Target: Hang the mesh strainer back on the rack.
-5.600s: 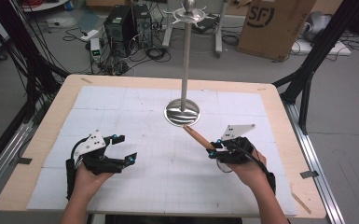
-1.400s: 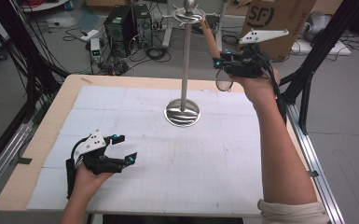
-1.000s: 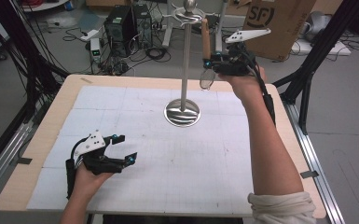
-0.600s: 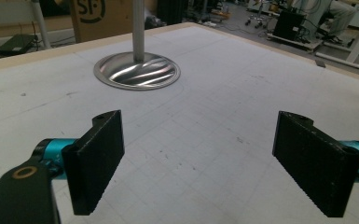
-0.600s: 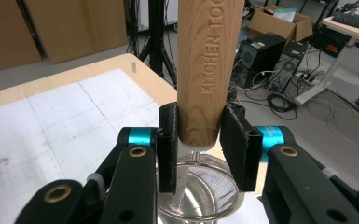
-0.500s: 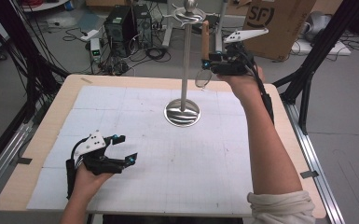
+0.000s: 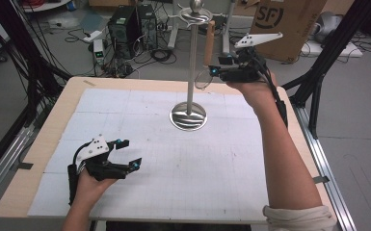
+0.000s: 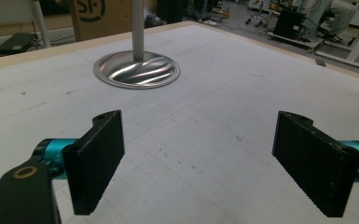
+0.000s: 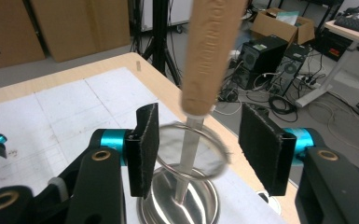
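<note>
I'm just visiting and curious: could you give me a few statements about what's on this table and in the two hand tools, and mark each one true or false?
1. A wooden-handled strainer hangs from the top of the metal stand. True.
2. The right gripper is clamped tight on the strainer. False: its jaws have just been opening, and the wire ring sits between the pads with gaps showing.
3. The left gripper holds a spoon. False: its jaws stand wide apart with nothing between them.
4. The stand's round base rests on the white gridded mat. True.
5. The left gripper is raised beside the pole's top. False: it sits low over the mat's near left part.
</note>
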### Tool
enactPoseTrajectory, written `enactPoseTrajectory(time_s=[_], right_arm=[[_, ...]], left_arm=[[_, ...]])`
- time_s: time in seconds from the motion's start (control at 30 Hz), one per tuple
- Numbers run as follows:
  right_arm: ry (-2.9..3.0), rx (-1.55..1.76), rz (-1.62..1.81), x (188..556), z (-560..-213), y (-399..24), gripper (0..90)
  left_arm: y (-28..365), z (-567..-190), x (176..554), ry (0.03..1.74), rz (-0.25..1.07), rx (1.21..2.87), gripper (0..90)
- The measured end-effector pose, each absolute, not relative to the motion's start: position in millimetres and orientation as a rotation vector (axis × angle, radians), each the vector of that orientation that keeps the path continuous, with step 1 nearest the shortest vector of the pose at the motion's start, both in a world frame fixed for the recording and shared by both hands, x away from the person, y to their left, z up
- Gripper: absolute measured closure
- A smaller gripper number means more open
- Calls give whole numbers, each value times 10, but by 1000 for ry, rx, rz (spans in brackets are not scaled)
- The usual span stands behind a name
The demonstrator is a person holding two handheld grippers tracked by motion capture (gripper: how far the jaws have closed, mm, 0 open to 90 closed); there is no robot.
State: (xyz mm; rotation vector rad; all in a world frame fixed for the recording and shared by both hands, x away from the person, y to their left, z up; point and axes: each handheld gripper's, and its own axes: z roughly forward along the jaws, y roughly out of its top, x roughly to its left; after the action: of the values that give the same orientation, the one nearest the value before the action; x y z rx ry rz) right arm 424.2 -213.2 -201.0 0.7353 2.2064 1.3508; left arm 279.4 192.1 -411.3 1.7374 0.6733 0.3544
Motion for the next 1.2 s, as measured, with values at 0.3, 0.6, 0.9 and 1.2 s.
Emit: enactPoseTrajectory(time_s=[0.3, 0.6, 0.9, 1.2], right_arm=[[2191, 696, 1399, 4119, -2026, -2185, 423], [2199, 683, 1429, 4006, -2095, -2283, 406], [2199, 652, 1470, 3884, -2198, -2394, 382], [2192, 643, 1481, 3767, -2330, -2443, 345]], left_arm=[[1921, -4114, 2794, 671, 356, 1741, 173], [1918, -4114, 2793, 671, 360, 1744, 173], [1913, -4112, 2787, 670, 367, 1739, 173], [1910, -4112, 2787, 669, 372, 1740, 173]])
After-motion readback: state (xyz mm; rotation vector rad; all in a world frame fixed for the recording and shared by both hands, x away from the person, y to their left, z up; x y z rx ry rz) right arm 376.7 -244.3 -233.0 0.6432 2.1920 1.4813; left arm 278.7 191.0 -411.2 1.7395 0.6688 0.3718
